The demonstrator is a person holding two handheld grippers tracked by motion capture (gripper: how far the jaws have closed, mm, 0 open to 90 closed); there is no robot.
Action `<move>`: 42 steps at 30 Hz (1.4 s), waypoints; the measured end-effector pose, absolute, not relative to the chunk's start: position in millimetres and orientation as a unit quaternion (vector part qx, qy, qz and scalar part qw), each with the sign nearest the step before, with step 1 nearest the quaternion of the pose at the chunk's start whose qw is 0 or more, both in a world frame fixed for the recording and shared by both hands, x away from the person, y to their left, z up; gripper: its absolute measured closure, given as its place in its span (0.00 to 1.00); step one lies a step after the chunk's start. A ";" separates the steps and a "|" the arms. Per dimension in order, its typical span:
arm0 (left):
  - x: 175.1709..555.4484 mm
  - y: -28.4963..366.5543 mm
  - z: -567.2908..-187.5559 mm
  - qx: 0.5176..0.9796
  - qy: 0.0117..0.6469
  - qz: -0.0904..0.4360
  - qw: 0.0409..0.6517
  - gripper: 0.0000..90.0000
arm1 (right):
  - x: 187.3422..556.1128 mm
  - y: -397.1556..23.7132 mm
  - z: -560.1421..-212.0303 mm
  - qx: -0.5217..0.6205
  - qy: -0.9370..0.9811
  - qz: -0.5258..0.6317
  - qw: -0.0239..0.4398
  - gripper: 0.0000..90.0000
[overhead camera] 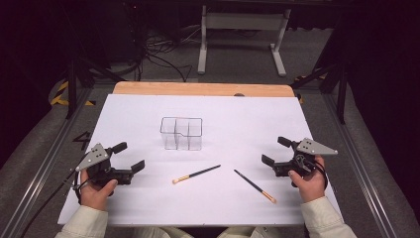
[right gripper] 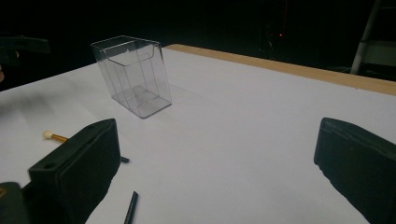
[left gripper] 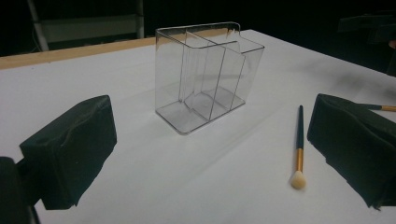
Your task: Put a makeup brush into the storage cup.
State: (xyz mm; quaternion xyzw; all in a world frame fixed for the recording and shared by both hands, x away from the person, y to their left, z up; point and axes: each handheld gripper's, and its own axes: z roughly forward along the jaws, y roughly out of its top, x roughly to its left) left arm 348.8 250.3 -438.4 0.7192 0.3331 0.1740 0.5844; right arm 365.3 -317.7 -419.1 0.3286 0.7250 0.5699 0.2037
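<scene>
A clear plastic organiser [overhead camera: 182,133] with several compartments stands empty in the middle of the white table. Two black-handled makeup brushes lie in front of it: one [overhead camera: 196,174] with its pale head pointing left, the other [overhead camera: 255,186] slanting toward the near right. My left gripper [overhead camera: 130,156] rests low at the left, open, with nothing between its jaws. My right gripper [overhead camera: 275,150] sits at the right, open and empty too. In the left gripper view the organiser [left gripper: 205,88] and a brush [left gripper: 299,144] lie ahead. The right gripper view shows the organiser [right gripper: 133,77] at upper left.
A white sheet [overhead camera: 223,114] covers the table, with a wooden edge [overhead camera: 198,89] showing along the far side. Beyond it are a dark floor with cables and a white stand frame [overhead camera: 242,29]. Metal rails run along both sides of the table.
</scene>
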 end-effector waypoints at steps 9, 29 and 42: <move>348.1 248.9 -436.4 0.720 0.331 0.176 0.584 0.02 | 365.5 -318.3 -418.6 0.330 0.724 0.572 0.202 0.01; 349.3 250.6 -435.2 0.723 0.333 0.179 0.578 0.01 | 366.8 -318.1 -416.1 0.328 0.721 0.575 0.203 0.01; 348.8 250.6 -434.4 0.722 0.332 0.180 0.579 0.01 | 370.8 -299.7 -414.2 0.316 0.732 0.574 0.188 0.01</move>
